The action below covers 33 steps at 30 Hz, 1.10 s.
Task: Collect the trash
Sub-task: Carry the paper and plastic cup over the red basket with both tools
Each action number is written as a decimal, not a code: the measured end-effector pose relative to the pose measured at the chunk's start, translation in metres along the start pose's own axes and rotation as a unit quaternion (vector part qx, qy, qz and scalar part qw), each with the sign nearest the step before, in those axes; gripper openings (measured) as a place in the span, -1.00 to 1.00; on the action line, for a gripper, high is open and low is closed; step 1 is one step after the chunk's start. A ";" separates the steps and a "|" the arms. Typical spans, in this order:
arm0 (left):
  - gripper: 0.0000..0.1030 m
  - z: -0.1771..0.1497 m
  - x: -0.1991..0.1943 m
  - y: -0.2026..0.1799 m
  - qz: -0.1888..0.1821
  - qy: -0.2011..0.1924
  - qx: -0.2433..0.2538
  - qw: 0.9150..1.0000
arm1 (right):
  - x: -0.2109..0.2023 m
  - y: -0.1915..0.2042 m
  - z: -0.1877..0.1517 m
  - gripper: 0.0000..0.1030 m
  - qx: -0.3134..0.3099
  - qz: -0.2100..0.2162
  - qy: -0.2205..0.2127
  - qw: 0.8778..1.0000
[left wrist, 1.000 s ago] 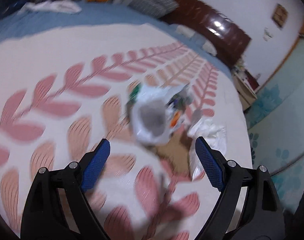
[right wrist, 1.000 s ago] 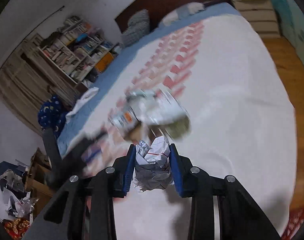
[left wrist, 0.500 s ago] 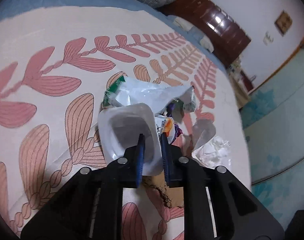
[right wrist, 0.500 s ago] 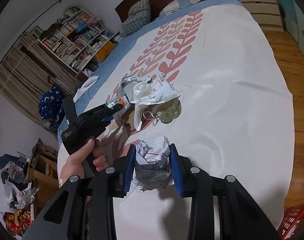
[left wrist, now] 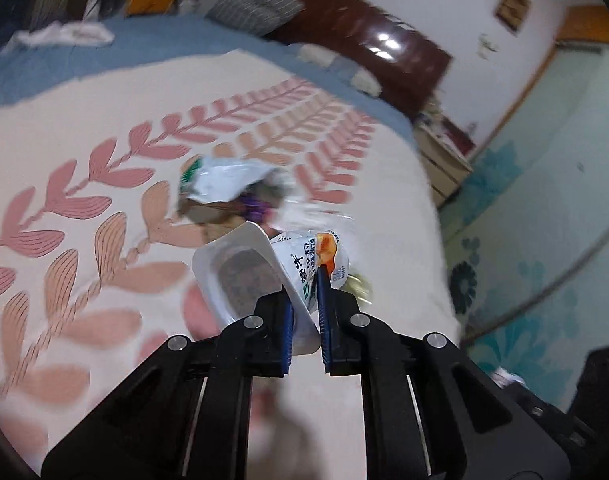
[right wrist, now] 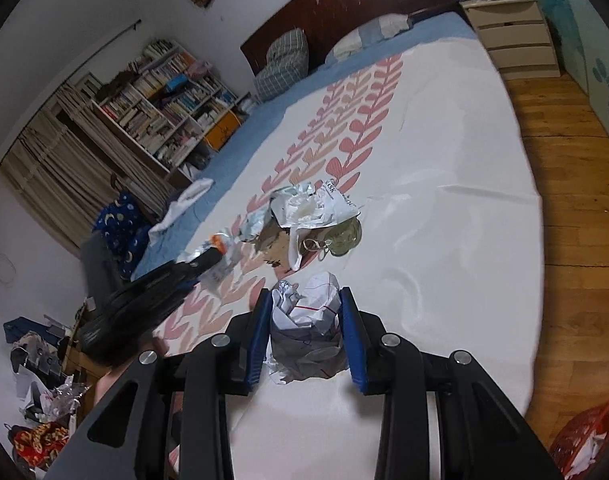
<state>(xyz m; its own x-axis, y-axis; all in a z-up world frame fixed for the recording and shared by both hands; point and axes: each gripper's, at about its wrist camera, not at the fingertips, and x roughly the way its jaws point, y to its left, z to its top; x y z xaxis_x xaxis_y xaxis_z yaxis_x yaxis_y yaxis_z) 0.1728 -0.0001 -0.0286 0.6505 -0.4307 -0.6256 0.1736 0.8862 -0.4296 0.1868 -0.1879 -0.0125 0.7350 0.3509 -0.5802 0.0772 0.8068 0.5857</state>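
One white plastic food tray (left wrist: 240, 276), one crumpled white paper ball (right wrist: 308, 320), one loose heap of wrappers (right wrist: 304, 216) on one leaf-patterned bed (right wrist: 444, 208), one red mesh basket (right wrist: 584, 440), two pillows.

A wide bed (right wrist: 444, 208) under a white cover printed with pink leaf sprays carries a loose heap of trash (right wrist: 312, 220) near its middle, crumpled wrappers touching a torn brown scrap, while white cloth (right wrist: 184, 204) lies on its blue sheet edge.
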 end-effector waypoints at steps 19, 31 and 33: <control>-0.79 -0.184 -0.088 -0.324 -0.202 0.101 0.262 0.938 | -0.366 -0.143 -0.110 -0.34 0.038 -0.223 -0.143 0.964; -0.79 -0.336 0.017 -0.411 -0.213 0.271 0.342 0.874 | -0.374 -0.286 -0.190 -0.33 0.145 -0.306 -0.053 0.939; -0.79 -0.343 0.035 -0.405 -0.192 0.303 0.343 0.868 | -0.362 -0.292 -0.193 -0.33 0.145 -0.306 -0.044 0.940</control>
<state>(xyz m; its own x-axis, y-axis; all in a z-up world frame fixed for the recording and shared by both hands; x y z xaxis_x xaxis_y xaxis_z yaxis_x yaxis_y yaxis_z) -0.1283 -0.4333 -0.1002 -0.0248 -0.5442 -0.8386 0.8270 0.4601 -0.3230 -0.2318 -0.4581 -0.0828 0.5448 -0.1877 -0.8173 0.6752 0.6762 0.2948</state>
